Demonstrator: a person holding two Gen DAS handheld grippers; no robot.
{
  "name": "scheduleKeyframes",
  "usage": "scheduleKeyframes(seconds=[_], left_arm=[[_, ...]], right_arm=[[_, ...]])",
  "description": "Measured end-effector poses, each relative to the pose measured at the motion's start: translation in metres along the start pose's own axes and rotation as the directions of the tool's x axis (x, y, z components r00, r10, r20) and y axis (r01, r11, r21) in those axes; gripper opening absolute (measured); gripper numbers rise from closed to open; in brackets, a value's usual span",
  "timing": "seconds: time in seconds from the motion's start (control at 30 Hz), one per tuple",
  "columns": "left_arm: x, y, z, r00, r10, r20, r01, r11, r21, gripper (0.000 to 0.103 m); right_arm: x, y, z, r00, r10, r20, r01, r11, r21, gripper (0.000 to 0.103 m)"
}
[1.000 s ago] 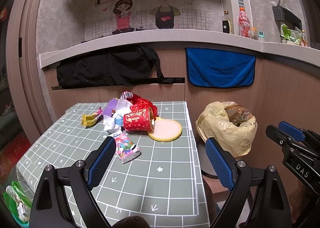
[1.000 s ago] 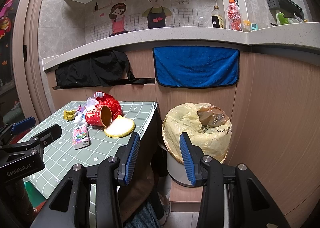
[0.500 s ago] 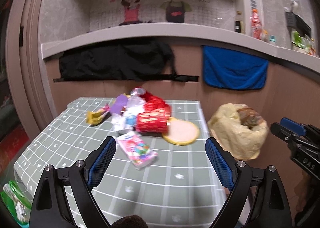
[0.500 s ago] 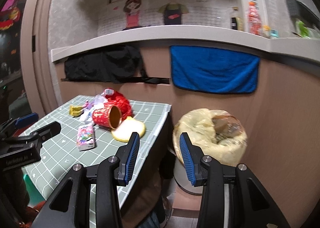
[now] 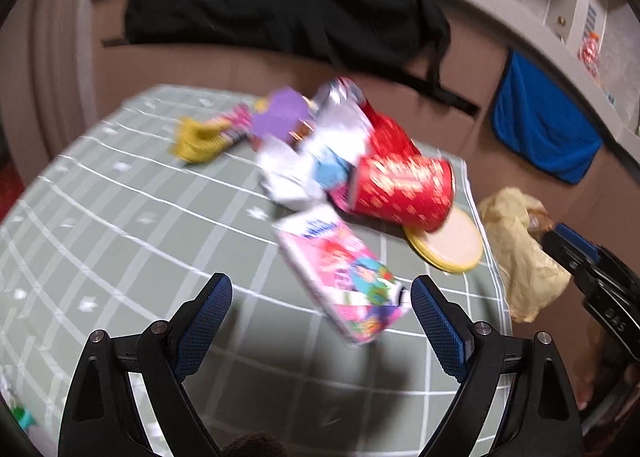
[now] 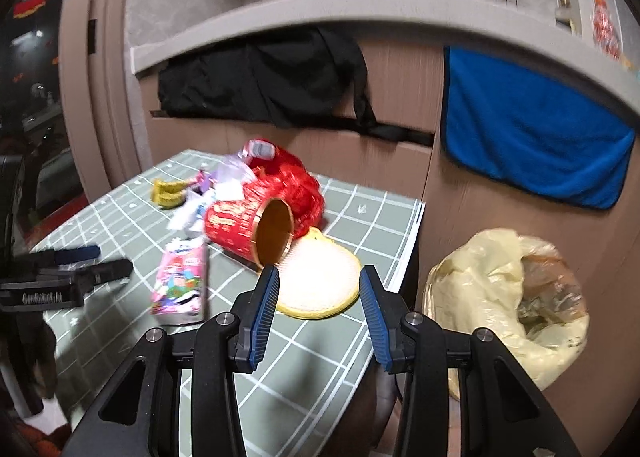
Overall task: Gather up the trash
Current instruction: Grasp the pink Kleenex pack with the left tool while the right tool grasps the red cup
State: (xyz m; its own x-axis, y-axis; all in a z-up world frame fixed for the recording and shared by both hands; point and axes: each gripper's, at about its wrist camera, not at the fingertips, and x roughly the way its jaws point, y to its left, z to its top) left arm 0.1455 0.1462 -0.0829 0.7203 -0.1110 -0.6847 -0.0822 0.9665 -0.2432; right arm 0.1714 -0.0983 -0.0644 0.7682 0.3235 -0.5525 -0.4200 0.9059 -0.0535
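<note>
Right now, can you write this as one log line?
left tool: open, over pink packet | right tool: open, by yellow lid | nothing held

- My left view smears the trash pile [image 5: 320, 145]; its wrappers won't separate.
- The red cup [image 6: 248, 225] hides part of the yellow lid [image 6: 320, 281].

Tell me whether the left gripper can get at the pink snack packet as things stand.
Probably yes: the left gripper is open, and the pink snack packet lies flat just ahead of it, with nothing in between.
</note>
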Motion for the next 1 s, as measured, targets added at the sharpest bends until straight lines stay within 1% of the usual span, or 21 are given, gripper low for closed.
scheduleKeyframes(seconds=[0.1, 0.17, 0.2, 0.27, 0.4, 0.47, 0.6, 0.73, 0.9, 0.93, 0.97, 1.0], left_arm=[[0.025, -0.022, 0.004, 0.999, 0.041, -0.024, -0.040, 0.997, 0.063, 0.090], [0.041, -0.035, 0.006, 0.994, 0.099, -0.040, -0.095, 0.991, 0.097, 0.090], [0.050, -0.040, 0.007, 0.991, 0.116, -0.063, -0.109, 0.989, 0.102, 0.090], [0.060, -0.045, 0.008, 0.990, 0.114, -0.087, -0.104, 0.989, 0.109, 0.090], [0.063, -0.041, 0.003, 0.987, 0.153, -0.052, -0.142, 0.976, 0.163, 0.090], [0.059, -0.026, 0.002, 0.988, 0.145, -0.044, -0.136, 0.979, 0.152, 0.090], [0.057, 0.003, 0.002, 0.990, 0.125, -0.062, -0.117, 0.986, 0.118, 0.091], [0.052, 0.013, 0.002, 0.992, 0.111, -0.064, -0.104, 0.989, 0.104, 0.091], [0.046, 0.021, 0.001, 0.996, 0.083, -0.035, -0.082, 0.995, 0.048, 0.090], [0.045, 0.022, 0.002, 0.997, 0.066, -0.034, -0.065, 0.997, 0.029, 0.088], [0.045, 0.021, 0.004, 0.998, 0.049, -0.033, -0.048, 0.999, 0.017, 0.085], [0.046, 0.020, 0.006, 0.999, 0.039, -0.036, -0.039, 0.999, 0.016, 0.083]], right_arm=[[0.016, -0.012, -0.004, 1.000, -0.006, -0.027, 0.008, 0.999, 0.041, 0.039], [0.025, -0.020, -0.007, 0.999, -0.007, -0.044, 0.010, 0.998, 0.068, 0.039], [0.030, -0.024, -0.010, 0.998, -0.008, -0.054, 0.012, 0.997, 0.080, 0.039], [0.039, -0.030, -0.015, 0.997, -0.016, -0.076, 0.023, 0.995, 0.095, 0.039], [0.053, -0.038, -0.023, 0.993, 0.000, -0.115, 0.014, 0.992, 0.123, 0.039], [0.057, -0.040, -0.026, 0.993, 0.000, -0.121, 0.016, 0.992, 0.127, 0.039], [0.063, -0.041, -0.028, 0.991, 0.018, -0.131, 0.001, 0.989, 0.147, 0.039], [0.066, -0.033, -0.027, 0.990, 0.038, -0.136, -0.019, 0.990, 0.138, 0.039], [0.065, -0.021, -0.026, 0.990, 0.042, -0.135, -0.029, 0.994, 0.102, 0.039], [0.065, -0.020, -0.027, 0.990, 0.044, -0.137, -0.030, 0.994, 0.101, 0.039], [0.065, -0.018, -0.027, 0.989, 0.046, -0.139, -0.032, 0.994, 0.101, 0.039], [0.065, -0.017, -0.027, 0.989, 0.048, -0.140, -0.034, 0.994, 0.100, 0.039]])
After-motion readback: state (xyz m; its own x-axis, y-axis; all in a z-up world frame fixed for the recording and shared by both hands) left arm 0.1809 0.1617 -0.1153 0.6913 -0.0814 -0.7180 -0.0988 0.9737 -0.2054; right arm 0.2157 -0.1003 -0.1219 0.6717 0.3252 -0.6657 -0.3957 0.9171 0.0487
